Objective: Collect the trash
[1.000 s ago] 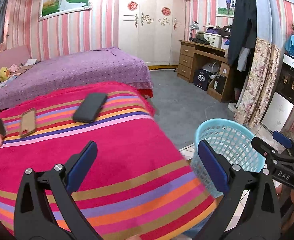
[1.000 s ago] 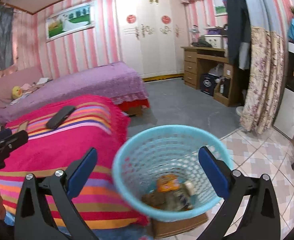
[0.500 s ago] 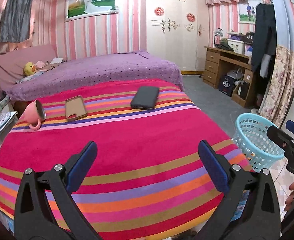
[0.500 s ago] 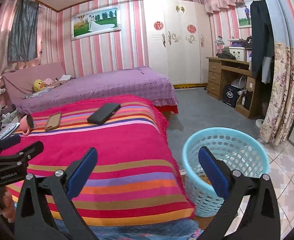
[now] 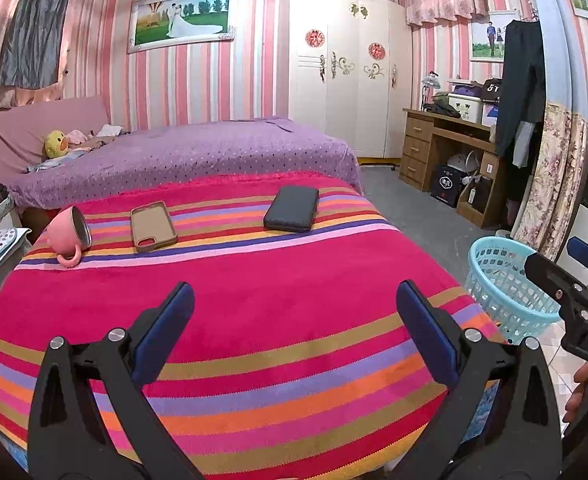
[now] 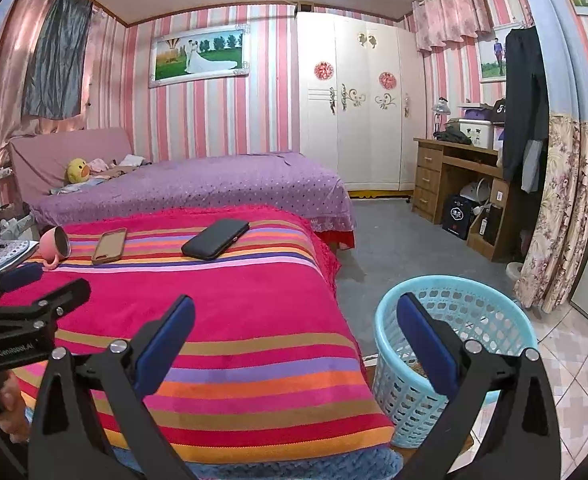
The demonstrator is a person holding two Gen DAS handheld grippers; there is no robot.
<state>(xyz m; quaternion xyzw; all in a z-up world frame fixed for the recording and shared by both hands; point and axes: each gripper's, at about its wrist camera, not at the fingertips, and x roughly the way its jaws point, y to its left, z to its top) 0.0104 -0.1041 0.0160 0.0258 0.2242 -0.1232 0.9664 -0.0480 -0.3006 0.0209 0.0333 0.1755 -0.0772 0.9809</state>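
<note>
A light blue plastic basket stands on the floor right of the striped red blanket; it also shows in the left wrist view as the basket. Some trash lies at its bottom, mostly hidden. My left gripper hangs open over the blanket's near part with nothing between its fingers. My right gripper is open too, over the blanket's right edge, its right finger in front of the basket. On the blanket lie a pink mug on its side, a brown phone case and a black case.
A purple bed lies behind the blanket. A wooden desk with boxes under it stands at the right wall beside a floral curtain. A white wardrobe fills the back. Grey floor lies between bed and desk.
Both grippers have pulled back and swung left, away from the basket. The right one was over the basket; now it faces the blanket, with the basket at its right.
</note>
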